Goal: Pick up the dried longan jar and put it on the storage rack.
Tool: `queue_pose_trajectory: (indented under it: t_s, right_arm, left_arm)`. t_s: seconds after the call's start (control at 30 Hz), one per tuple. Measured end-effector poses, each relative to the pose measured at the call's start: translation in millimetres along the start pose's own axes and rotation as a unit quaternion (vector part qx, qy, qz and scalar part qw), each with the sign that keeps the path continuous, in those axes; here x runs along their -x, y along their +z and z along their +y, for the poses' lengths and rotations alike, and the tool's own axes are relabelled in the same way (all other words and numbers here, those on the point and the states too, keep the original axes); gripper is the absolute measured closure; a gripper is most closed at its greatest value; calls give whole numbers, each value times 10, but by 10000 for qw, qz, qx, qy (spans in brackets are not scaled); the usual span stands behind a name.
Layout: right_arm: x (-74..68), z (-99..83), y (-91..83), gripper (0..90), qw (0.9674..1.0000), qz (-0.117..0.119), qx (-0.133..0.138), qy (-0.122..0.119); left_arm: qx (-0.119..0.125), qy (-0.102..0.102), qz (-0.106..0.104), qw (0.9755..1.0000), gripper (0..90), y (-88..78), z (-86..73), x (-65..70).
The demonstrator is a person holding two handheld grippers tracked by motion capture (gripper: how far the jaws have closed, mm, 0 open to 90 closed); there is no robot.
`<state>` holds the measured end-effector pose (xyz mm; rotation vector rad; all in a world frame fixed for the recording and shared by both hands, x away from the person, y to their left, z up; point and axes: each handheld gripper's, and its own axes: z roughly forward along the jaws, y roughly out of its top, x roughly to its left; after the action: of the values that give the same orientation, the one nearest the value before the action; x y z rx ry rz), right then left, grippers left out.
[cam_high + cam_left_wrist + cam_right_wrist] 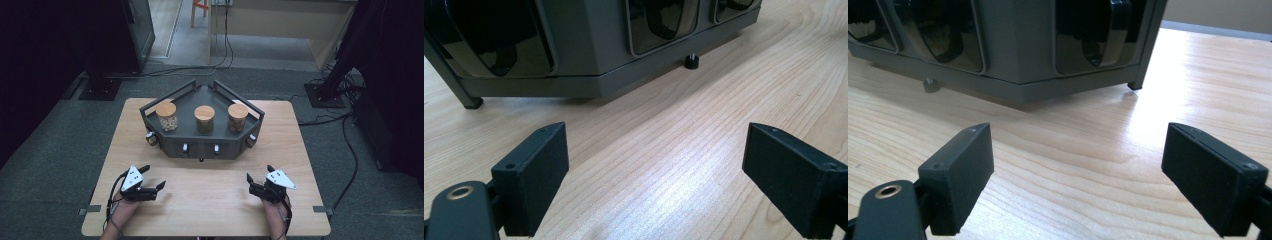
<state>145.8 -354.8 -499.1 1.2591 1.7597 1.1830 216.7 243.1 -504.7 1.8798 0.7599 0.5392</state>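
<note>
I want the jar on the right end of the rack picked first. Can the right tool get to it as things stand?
Probably yes. The right tool rests open on the table with bare wood ahead, and the right jar stands apart from the middle jar; only the rack rail sits close.

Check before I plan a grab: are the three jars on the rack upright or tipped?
Upright. The left jar, middle jar and right jar each stand with the wooden lid on top, in a row on the dark rack.

around the wooden table

grey carpet floor (60,150), black cables (345,145) trailing at the right, two dark stand bases (100,89) behind, and a pale wooden counter (280,20) far back.
</note>
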Motion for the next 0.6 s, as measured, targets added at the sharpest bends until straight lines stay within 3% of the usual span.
queue_pose_trajectory:
  t_s: [0.6]
  right_arm:
    - [29, -109, -12, 131, 9999, -37, -97, 54]
  left_arm:
    - [-23, 26, 0, 10000, 108, 10, 2, 7]
